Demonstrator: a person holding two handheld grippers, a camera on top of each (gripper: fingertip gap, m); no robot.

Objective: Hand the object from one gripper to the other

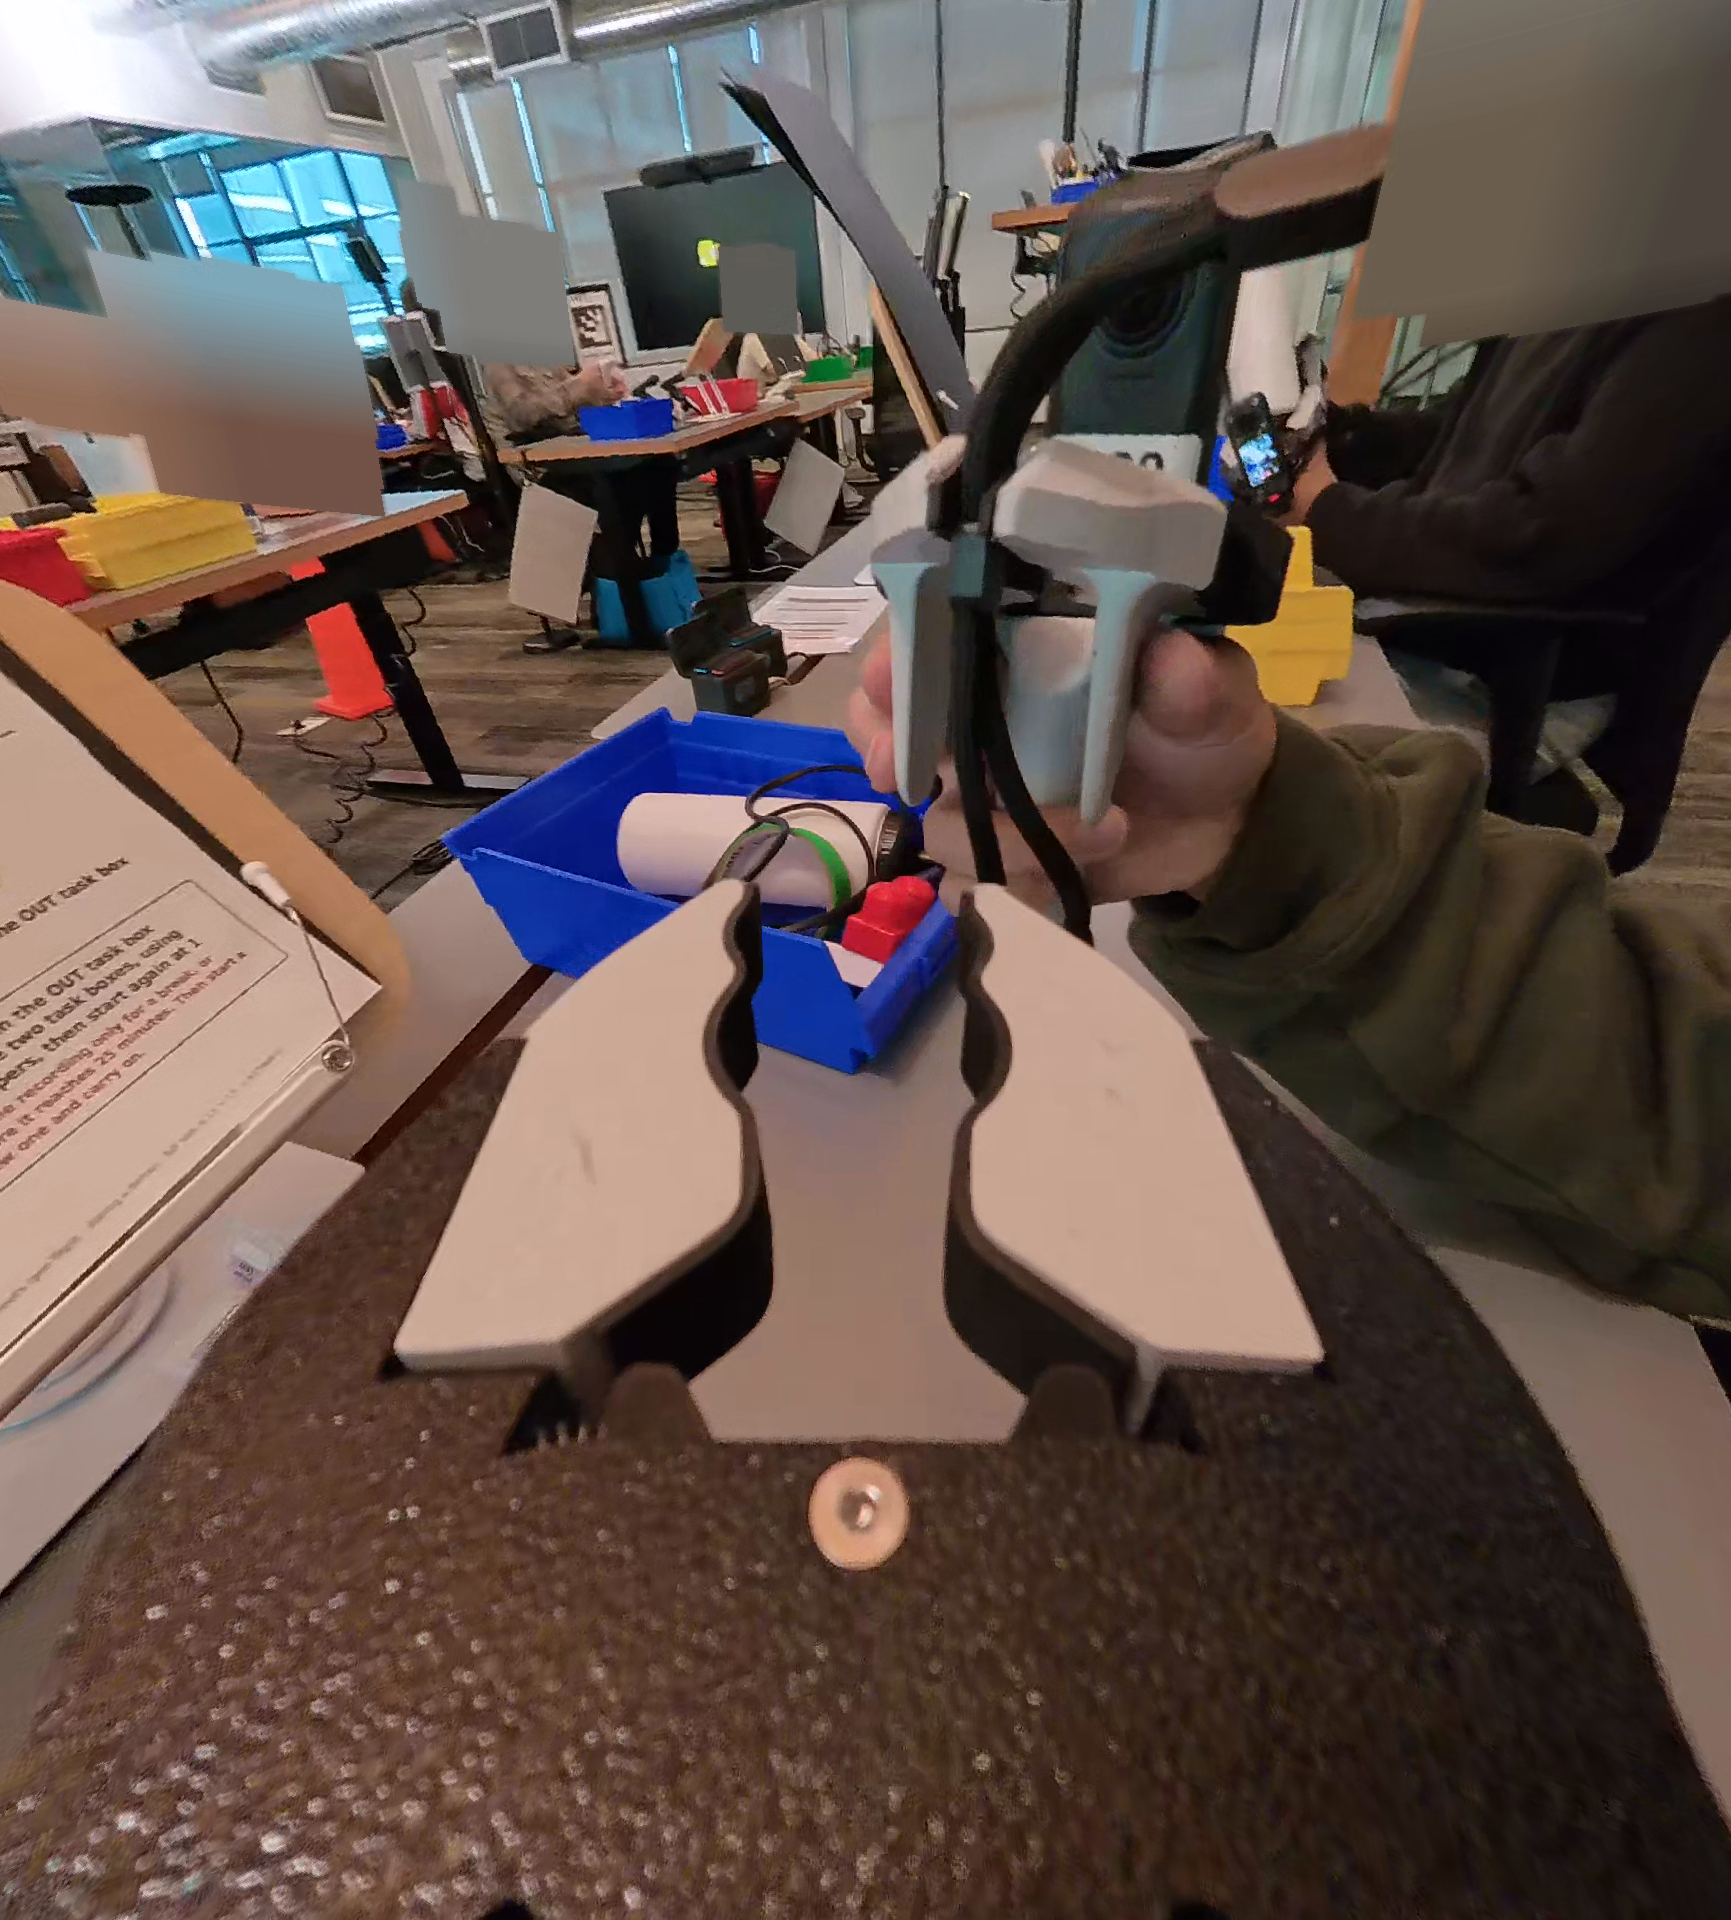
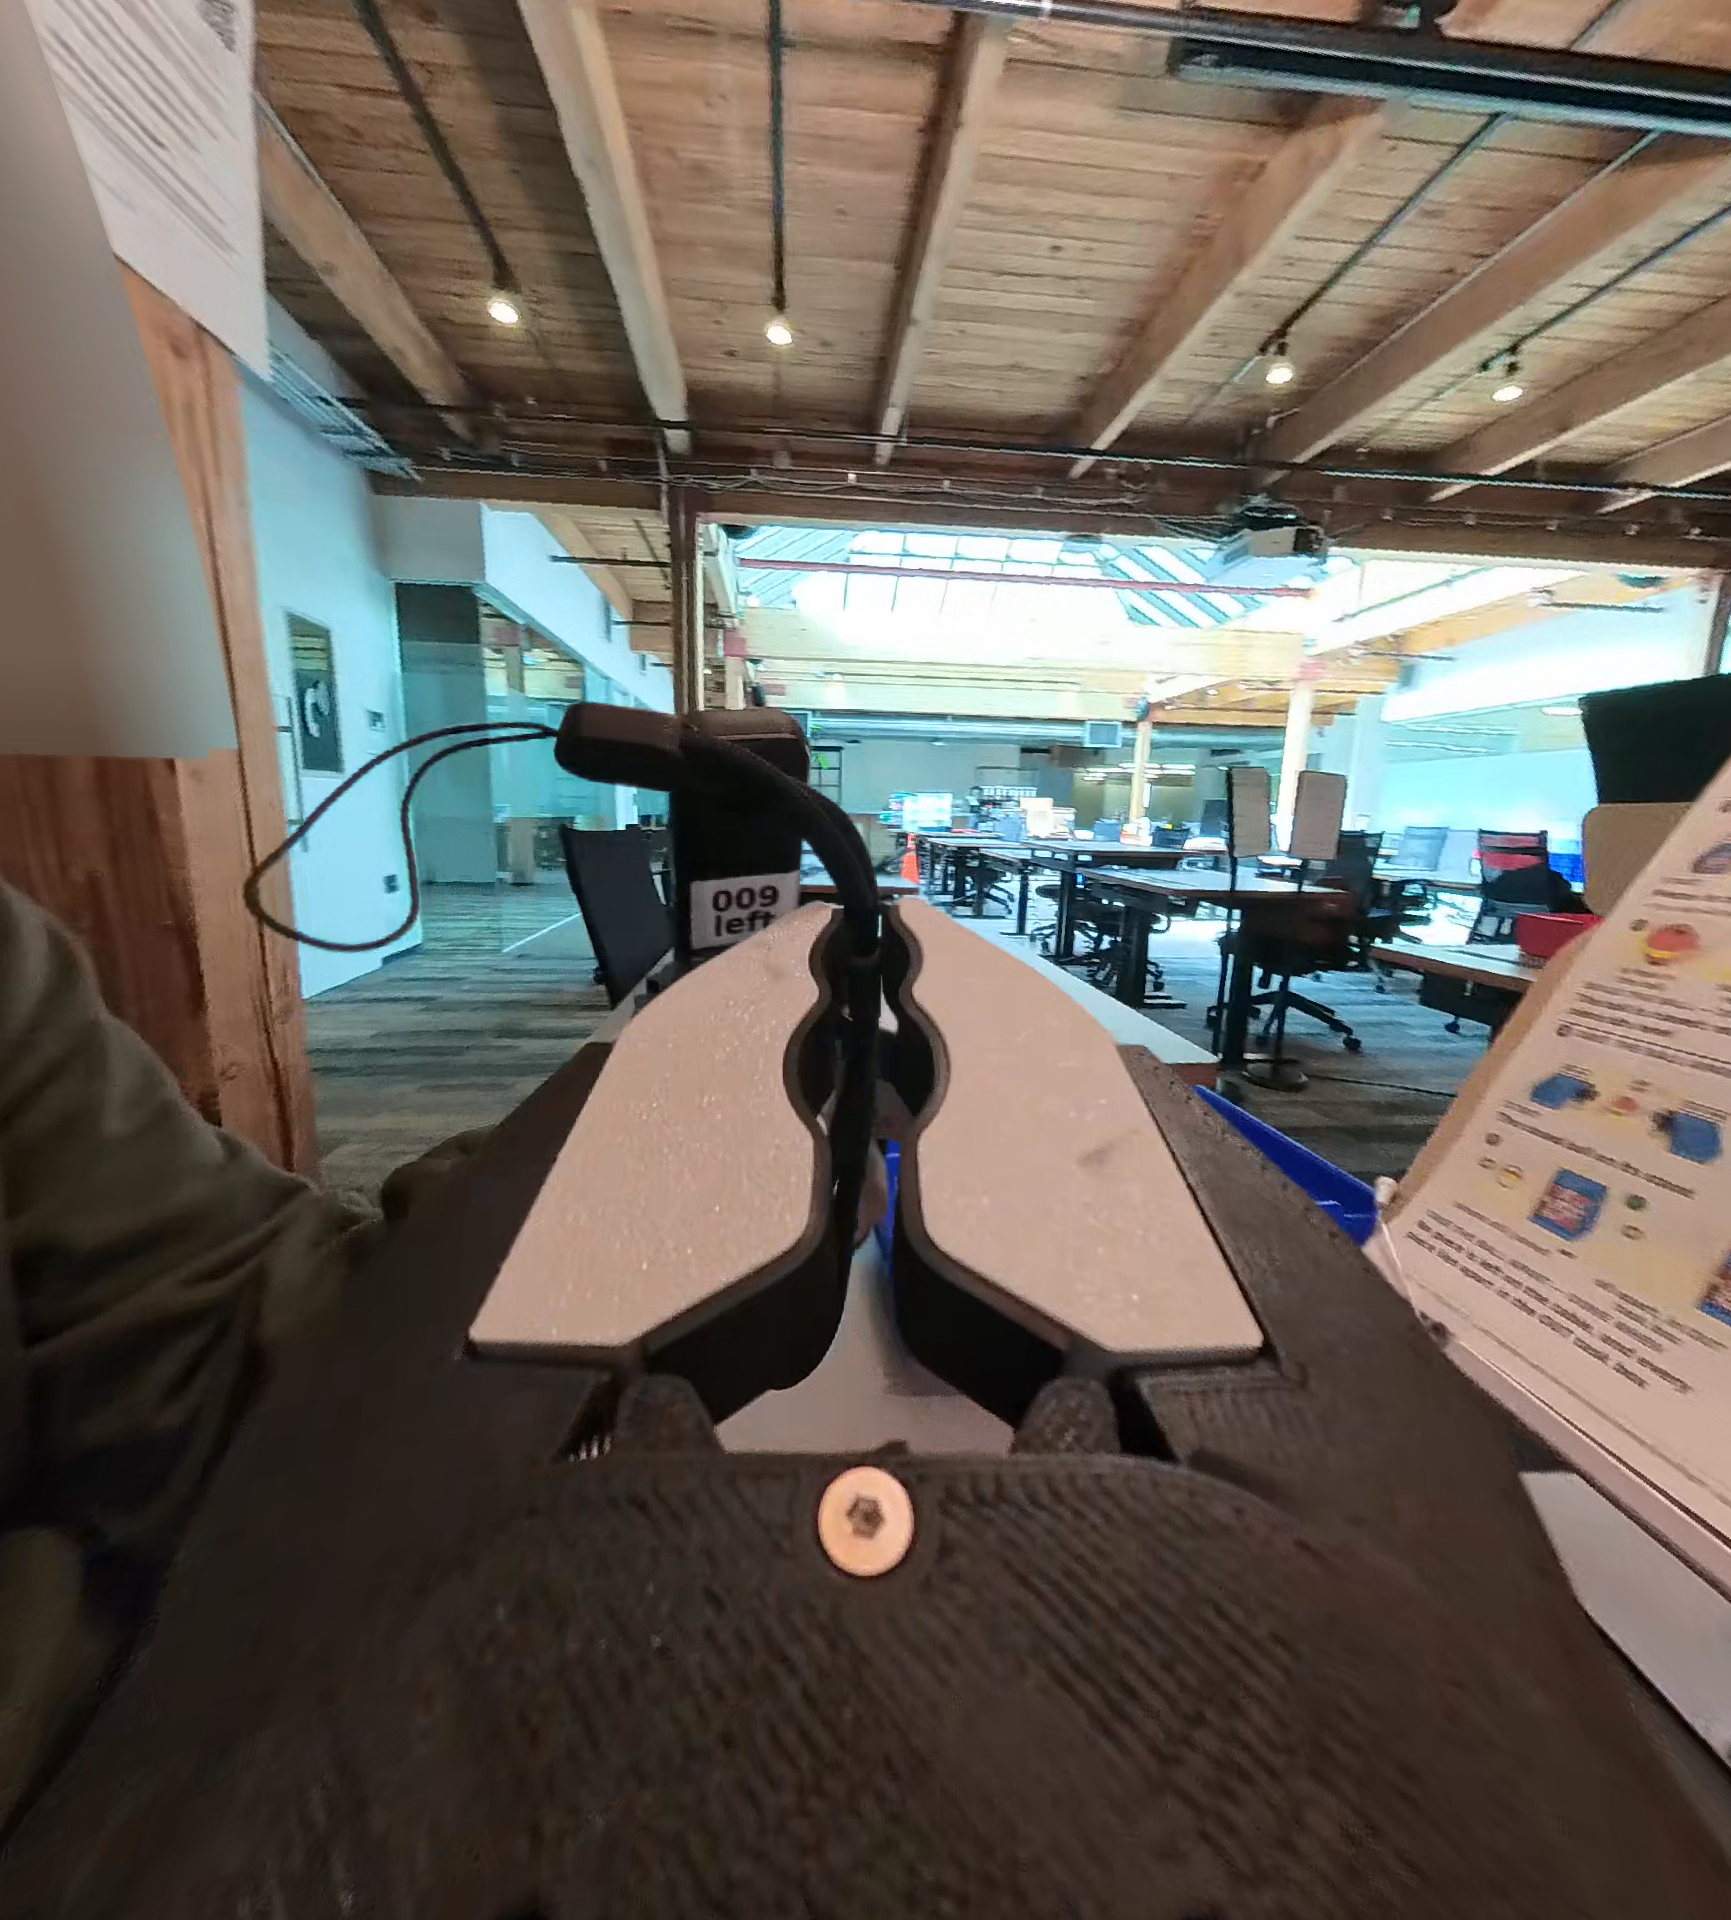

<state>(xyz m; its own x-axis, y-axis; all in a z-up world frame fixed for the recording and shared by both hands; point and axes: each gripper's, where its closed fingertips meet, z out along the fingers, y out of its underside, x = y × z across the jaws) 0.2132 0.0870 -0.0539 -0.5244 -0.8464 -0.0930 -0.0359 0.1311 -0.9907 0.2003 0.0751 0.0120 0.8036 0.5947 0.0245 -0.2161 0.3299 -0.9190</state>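
Observation:
The object is a black cord point(image 2: 856, 1039) with a thick black end and a thin loop. My right gripper point(image 2: 866, 914) is shut on it; the thick end sticks up and left beyond the fingertips. In the left wrist view the right gripper point(image 1: 996, 727), held by a hand point(image 1: 1193, 748), hangs above the table just ahead, with the black cord point(image 1: 1006, 374) arching up from between its fingers. My left gripper point(image 1: 856, 914) is open and empty, low over the table, below and in front of the right gripper.
A blue bin point(image 1: 570, 883) stands just beyond my left fingertips, holding a white roll point(image 1: 726, 842), a red brick point(image 1: 887, 914) and cables. An instruction board point(image 1: 61, 987) leans at the left and also shows in the right wrist view point(image 2: 1619, 1143). A yellow bin point(image 1: 1297, 634) sits farther back. Across from one pair of fingers to the other is roughly 6 cm.

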